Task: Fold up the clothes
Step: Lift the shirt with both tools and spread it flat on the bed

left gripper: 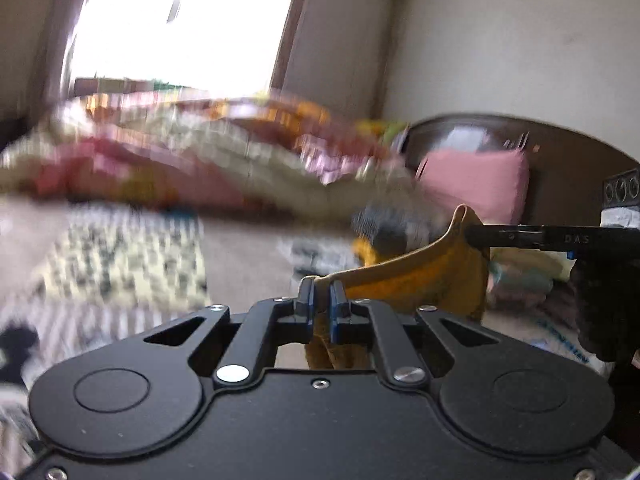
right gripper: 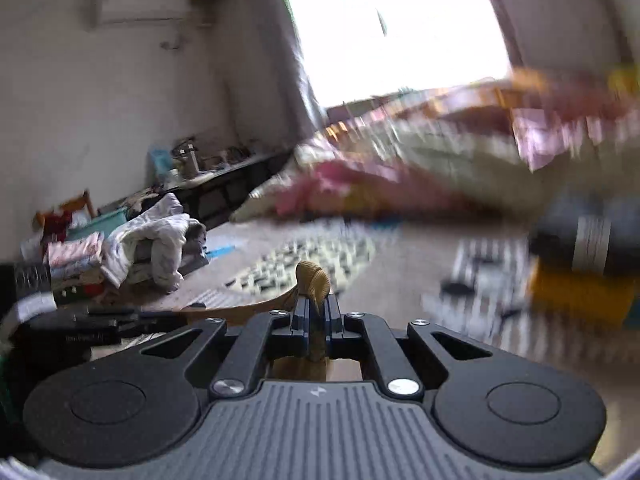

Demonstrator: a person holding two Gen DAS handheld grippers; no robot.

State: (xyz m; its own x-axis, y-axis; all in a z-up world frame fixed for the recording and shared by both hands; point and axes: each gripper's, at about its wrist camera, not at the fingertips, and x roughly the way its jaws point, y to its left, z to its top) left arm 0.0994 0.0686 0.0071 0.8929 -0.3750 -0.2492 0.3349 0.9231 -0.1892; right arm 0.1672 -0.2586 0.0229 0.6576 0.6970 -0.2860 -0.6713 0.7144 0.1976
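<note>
Mustard garment (left gripper: 432, 276), stretched between both clamped jaws

a garment (left gripper: 420, 276) stretches between the left gripper (left gripper: 321, 286) and the right gripper (right gripper: 316, 300), above the bed (left gripper: 240, 256), with a heaped quilt (left gripper: 224, 148) behind and a pillow (left gripper: 476, 184) at the right.

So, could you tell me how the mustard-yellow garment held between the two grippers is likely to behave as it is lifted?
Probably floppy: the yellow garment sags between the left gripper and right gripper. Likely light, since small pinches carry it. It may bunch, as at the right pinch.
</note>
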